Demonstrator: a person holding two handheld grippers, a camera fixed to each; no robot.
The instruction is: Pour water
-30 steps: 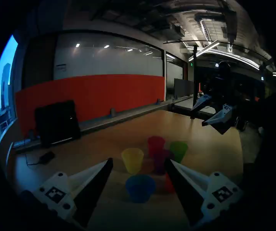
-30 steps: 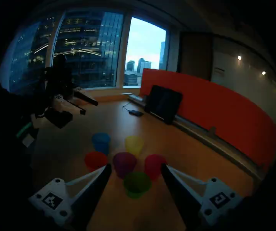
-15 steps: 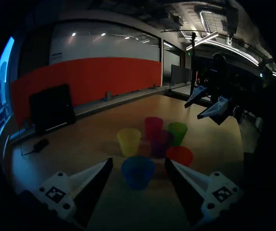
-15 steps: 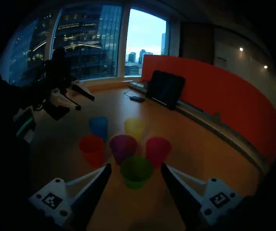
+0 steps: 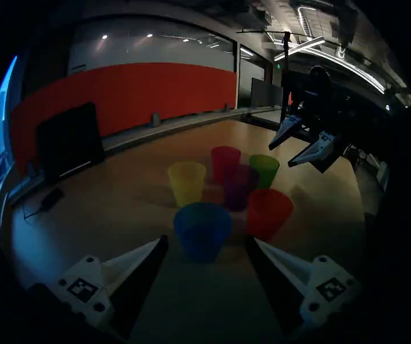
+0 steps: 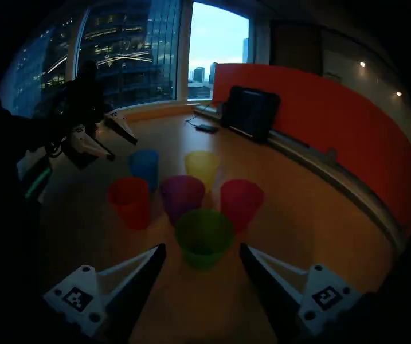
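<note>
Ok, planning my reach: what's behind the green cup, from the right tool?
The purple cup directly behind the green cup, flanked by red cup and pink cup. The green rim covers the purple cup's base.

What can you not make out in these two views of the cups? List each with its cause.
- Whether the green cup holds water: right gripper view, too dim.
- Purple cup, lower right side: left gripper view, covered by the red cup.
- Left gripper, upper body: right gripper view, lost in shadow.
</note>
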